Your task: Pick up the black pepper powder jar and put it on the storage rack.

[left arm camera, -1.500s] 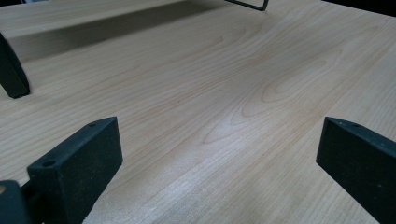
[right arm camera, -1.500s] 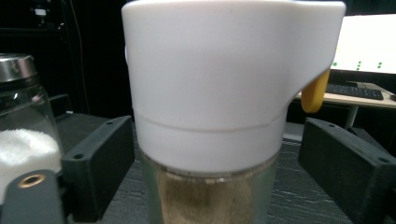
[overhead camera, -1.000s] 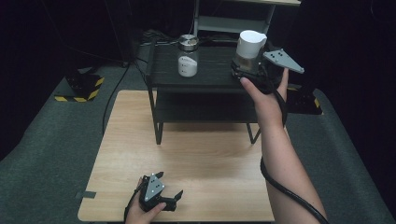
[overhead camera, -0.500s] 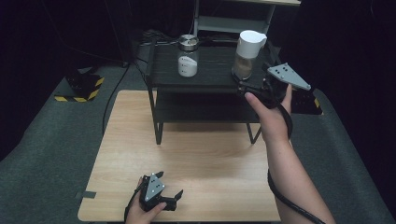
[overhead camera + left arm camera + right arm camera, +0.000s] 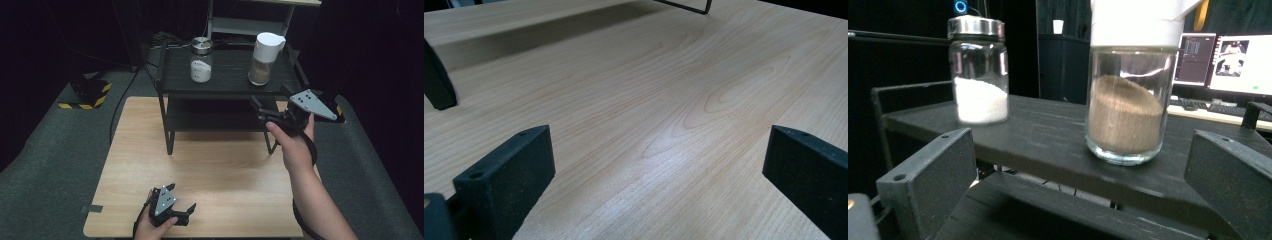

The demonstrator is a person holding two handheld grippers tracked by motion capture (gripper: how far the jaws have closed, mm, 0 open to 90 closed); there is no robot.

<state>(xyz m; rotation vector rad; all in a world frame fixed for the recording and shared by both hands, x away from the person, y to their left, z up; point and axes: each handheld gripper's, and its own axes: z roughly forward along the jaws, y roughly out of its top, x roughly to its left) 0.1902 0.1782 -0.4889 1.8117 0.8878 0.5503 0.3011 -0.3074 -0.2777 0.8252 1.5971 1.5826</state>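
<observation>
High view. Black shelf rack (image 5: 225,80) at the far end of the tabletop (image 5: 220,170). On its top shelf: brown-powder jar (image 5: 263,59), white cap, toward the right; white-powder jar (image 5: 201,62), metal lid, toward the left. Right gripper (image 5: 261,111) held just in front of the rack's right end, below the brown-powder jar, apart from it. Left gripper (image 5: 181,207) well away from the rack, resting at the tabletop's near edge.

Left gripper view. Jaws wide apart, empty, bare wood between them; rack foot (image 5: 438,80) beyond.

Right gripper view. Jaws wide apart, gripping nothing; brown-powder jar (image 5: 1128,100) upright on the rack (image 5: 1048,135), white-powder jar (image 5: 979,70) farther along.
</observation>
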